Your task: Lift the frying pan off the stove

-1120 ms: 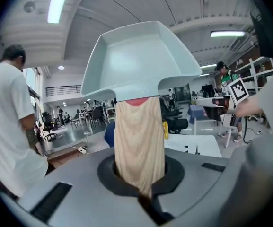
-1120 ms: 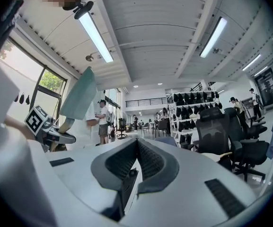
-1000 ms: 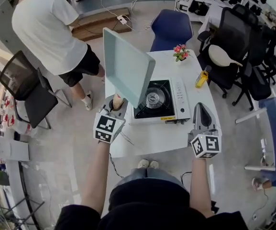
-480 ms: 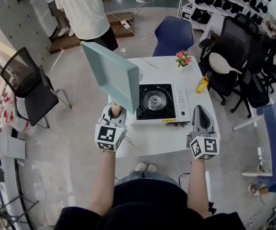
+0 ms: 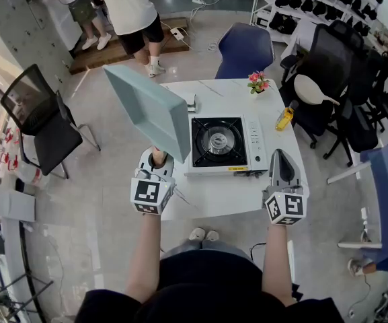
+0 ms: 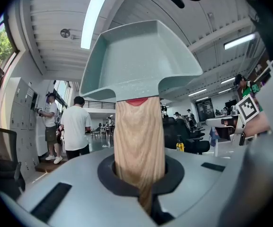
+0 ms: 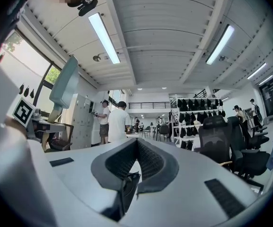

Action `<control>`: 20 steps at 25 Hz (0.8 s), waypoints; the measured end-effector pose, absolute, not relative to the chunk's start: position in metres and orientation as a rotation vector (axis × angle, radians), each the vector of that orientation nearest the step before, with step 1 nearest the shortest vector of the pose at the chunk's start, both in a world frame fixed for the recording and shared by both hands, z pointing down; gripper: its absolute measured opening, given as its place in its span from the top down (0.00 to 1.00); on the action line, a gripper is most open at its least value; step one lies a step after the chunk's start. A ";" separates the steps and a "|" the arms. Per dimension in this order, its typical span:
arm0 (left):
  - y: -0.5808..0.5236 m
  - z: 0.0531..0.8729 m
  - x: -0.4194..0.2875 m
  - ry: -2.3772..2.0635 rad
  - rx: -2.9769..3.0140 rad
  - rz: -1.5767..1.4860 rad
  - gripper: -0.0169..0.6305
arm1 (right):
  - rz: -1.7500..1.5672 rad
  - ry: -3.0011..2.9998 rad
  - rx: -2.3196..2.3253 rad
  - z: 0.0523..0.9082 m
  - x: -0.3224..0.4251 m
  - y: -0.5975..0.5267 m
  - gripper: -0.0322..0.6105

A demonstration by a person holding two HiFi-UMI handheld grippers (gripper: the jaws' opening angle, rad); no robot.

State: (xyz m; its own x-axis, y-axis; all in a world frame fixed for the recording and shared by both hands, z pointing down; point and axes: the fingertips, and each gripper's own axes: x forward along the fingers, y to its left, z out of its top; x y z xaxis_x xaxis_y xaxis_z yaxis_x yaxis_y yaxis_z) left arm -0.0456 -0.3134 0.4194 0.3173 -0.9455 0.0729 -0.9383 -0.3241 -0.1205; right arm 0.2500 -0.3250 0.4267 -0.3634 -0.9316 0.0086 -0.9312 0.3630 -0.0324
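- The left gripper (image 5: 154, 164) has its jaws closed tight on the wooden handle (image 6: 140, 141) of the frying pan (image 5: 146, 110); in the left gripper view the handle fills the gap between the jaws and runs straight out ahead.
- The frying pan is a square, pale teal one. It stands beyond the left gripper's tips and above them, tilted on edge, clear of the stove (image 5: 224, 143) and touching nothing else.
- The stove sits on the white tabletop (image 5: 214, 197), ahead of the left gripper and off to its right, its burner bare.
- The right gripper (image 5: 285, 168) hovers over the tabletop's near edge, just right of the stove's front corner. Its jaws are together with nothing between them, as the right gripper view shows.
- Beyond the right gripper, a yellow bottle (image 5: 284, 115) stands at the tabletop's right edge, and a small pot of pink flowers (image 5: 257, 79) stands farther off at the far corner.
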 end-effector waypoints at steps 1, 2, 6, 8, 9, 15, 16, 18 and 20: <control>-0.313 0.419 -0.045 1.791 -2.506 -0.200 0.95 | -0.048 2.586 -1.768 0.427 0.250 -0.325 0.95; -0.314 0.420 -0.045 1.790 -2.508 -0.200 0.95 | -0.051 2.587 -1.771 0.427 0.249 -0.326 0.95; -0.314 0.421 -0.044 1.789 -2.513 -0.207 0.95 | -0.064 2.596 -1.782 0.430 0.250 -0.326 0.95; -0.313 0.420 -0.044 1.789 -2.513 -0.205 0.95 | -0.065 2.603 -1.779 0.430 0.248 -0.325 0.95; -0.313 0.420 -0.044 1.788 -2.514 -0.203 0.95 | -0.064 2.606 -1.776 0.430 0.247 -0.324 0.95; -0.313 0.422 -0.043 1.788 -2.519 -0.207 0.95 | -0.061 2.619 -1.766 0.430 0.244 -0.323 0.95; -0.313 0.423 -0.042 1.788 -2.520 -0.209 0.95 | -0.059 2.620 -1.767 0.430 0.245 -0.323 0.95; -0.313 0.424 -0.041 1.786 -2.520 -0.212 0.95 | -0.055 2.622 -1.766 0.430 0.245 -0.324 0.95; -0.314 0.425 -0.041 1.786 -2.521 -0.214 0.95 | -0.056 2.624 -1.762 0.430 0.245 -0.324 0.95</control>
State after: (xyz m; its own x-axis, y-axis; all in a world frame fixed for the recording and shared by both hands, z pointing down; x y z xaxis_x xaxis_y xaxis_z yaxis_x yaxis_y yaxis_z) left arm -0.0407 -0.3137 0.4246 0.3254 -0.9416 0.0869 -0.9354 -0.3340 -0.1159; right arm 0.2446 -0.3240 0.4297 -0.3783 -0.9250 0.0363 -0.9257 0.3779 -0.0184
